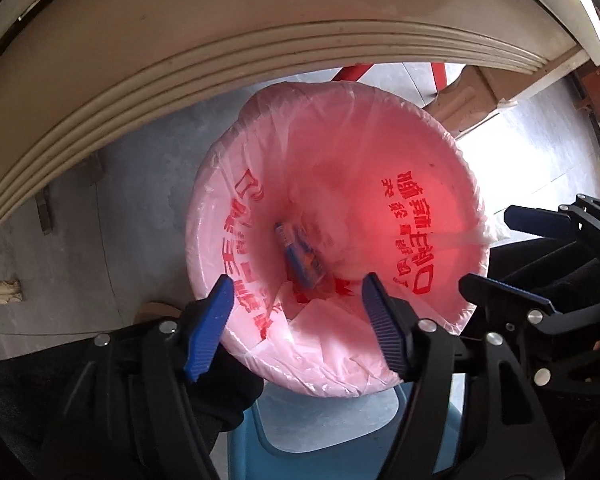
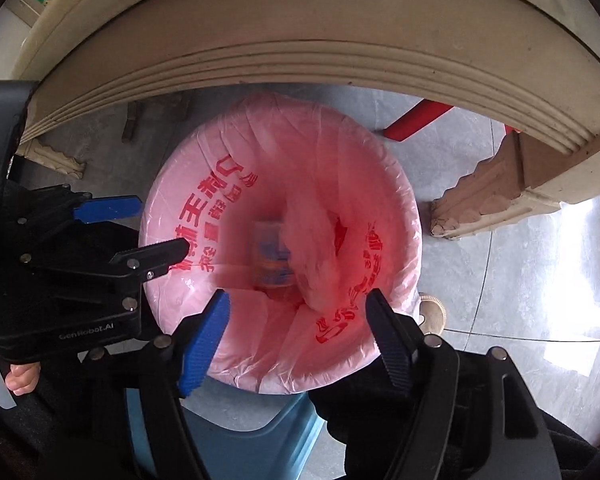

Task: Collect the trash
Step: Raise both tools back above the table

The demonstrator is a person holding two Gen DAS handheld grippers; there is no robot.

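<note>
Below, both grippers [image 1: 298, 320] [image 2: 296, 326], jaws apart, over the lined trash bin [image 1: 466, 184].

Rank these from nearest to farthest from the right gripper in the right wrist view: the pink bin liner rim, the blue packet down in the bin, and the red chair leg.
From the right gripper:
1. Pink bin liner rim, directly under the open fingers, nearest.
2. Blue packet, deeper, at the bottom of the bin, centre.
3. Red chair leg, on the floor beyond the bin's far edge, upper right.
</note>
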